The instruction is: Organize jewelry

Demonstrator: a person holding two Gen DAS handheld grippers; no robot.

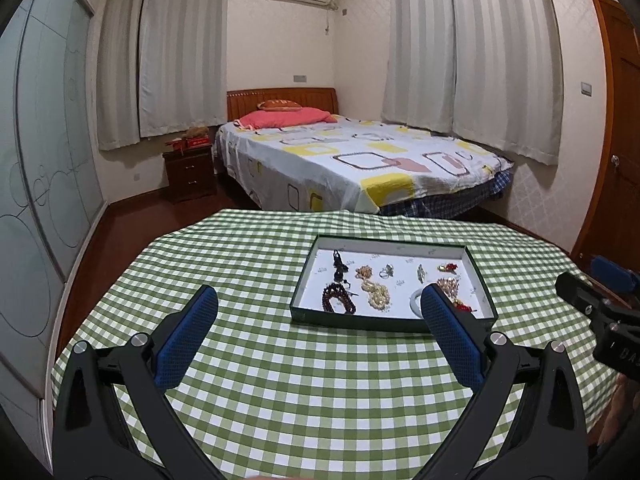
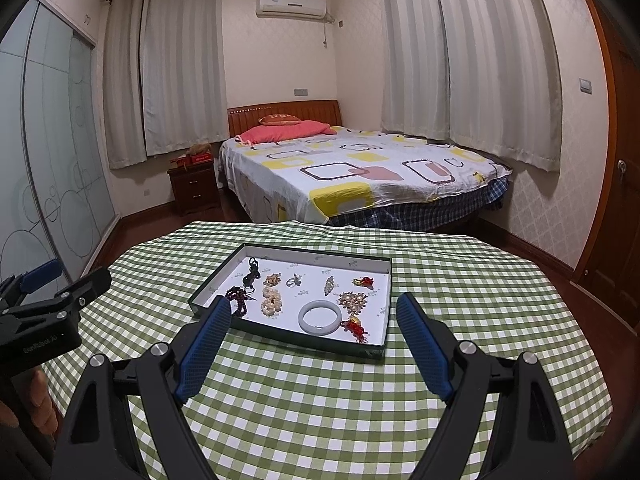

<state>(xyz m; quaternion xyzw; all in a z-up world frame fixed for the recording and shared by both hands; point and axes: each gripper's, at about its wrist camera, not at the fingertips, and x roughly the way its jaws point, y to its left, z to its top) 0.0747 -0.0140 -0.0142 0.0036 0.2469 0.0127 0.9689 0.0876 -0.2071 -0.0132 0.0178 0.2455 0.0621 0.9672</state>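
Both grippers, left [image 1: 320, 300] & right [image 2: 316, 308], spread wide, empty, above checked cloth [image 2: 320, 400]; jewelry tray [image 2: 372, 350] at 12 o'clock w/ white bangle [image 2: 320, 316] inside.

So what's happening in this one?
A person holds two tools above a checked table, both open and empty. The left tool and right tool point toward a tray where the jewelry lies: a white bangle, dark beads, pearl strands, brooches and a ring. Nothing is gripped.
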